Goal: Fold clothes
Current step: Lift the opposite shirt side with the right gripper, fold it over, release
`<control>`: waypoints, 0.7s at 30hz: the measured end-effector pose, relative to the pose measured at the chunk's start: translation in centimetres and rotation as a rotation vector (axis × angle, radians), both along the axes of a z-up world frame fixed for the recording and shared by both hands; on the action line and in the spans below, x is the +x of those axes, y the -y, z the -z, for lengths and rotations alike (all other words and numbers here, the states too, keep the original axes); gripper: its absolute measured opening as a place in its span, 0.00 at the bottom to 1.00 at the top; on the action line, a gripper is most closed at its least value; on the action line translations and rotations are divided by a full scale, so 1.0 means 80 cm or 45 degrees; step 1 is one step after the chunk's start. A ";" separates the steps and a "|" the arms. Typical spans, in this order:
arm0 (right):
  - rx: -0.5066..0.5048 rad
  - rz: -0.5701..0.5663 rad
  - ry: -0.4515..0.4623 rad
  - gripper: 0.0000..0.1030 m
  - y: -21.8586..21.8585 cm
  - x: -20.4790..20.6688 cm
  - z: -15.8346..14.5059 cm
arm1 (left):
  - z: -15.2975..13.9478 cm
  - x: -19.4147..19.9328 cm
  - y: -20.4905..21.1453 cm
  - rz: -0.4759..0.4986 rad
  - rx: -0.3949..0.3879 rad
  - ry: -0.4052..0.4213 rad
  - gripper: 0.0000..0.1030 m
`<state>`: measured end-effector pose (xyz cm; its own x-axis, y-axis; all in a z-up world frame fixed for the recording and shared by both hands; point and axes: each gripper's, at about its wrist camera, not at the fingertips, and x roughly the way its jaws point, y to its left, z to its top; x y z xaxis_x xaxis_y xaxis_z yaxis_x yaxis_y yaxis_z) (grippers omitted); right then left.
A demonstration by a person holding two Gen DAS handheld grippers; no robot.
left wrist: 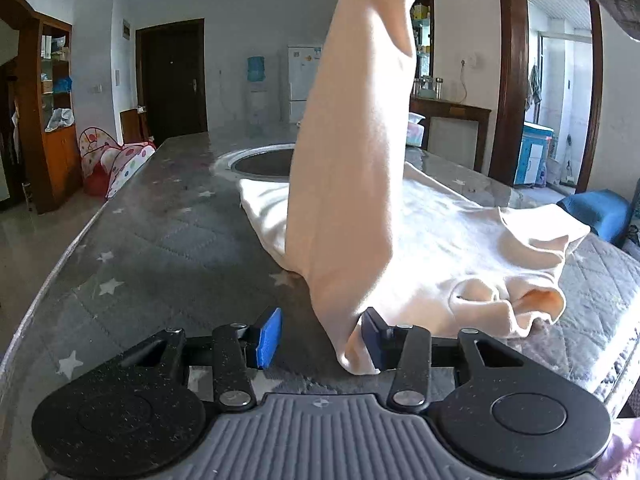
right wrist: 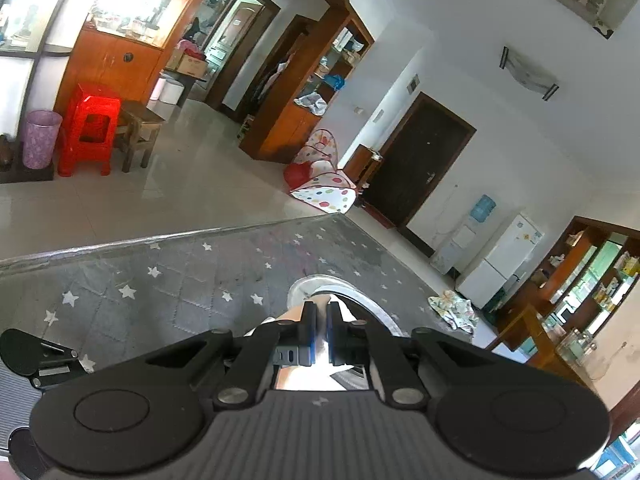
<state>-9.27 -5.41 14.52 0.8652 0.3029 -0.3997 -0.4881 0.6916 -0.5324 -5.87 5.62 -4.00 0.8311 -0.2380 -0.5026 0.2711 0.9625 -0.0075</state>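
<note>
A pale peach garment [left wrist: 440, 240] lies spread on the grey star-patterned table [left wrist: 160, 248]. One long part of it [left wrist: 352, 140] is pulled straight up to the top of the left wrist view, where my right gripper's dark tip holds it. My left gripper [left wrist: 320, 338] is open near the table's front; the lifted cloth's lower fold touches its right pad [left wrist: 370, 340]. In the right wrist view my right gripper [right wrist: 320, 332] is shut on the garment's cloth [right wrist: 308, 376], high above the table [right wrist: 160, 280].
A round metal-rimmed recess [left wrist: 260, 160] sits in the table behind the garment and shows in the right wrist view [right wrist: 352, 292]. A blue cushion [left wrist: 600, 212] lies off the right edge. A spotted play tent [left wrist: 120, 160] stands on the floor to the left.
</note>
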 end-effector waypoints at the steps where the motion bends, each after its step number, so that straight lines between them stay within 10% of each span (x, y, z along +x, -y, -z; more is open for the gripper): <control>1: 0.000 0.010 0.001 0.04 -0.001 0.000 -0.001 | 0.000 0.000 0.000 0.009 -0.001 0.004 0.45; 6: 0.006 0.038 0.005 0.04 -0.003 0.000 0.001 | -0.001 -0.002 0.007 0.058 0.008 0.022 0.43; 14: 0.019 0.095 0.027 0.04 0.006 -0.009 0.005 | 0.000 0.001 -0.008 0.007 -0.048 0.008 0.07; 21: 0.089 0.235 -0.053 0.04 0.060 0.007 0.034 | 0.005 -0.013 -0.026 -0.060 -0.053 0.013 0.03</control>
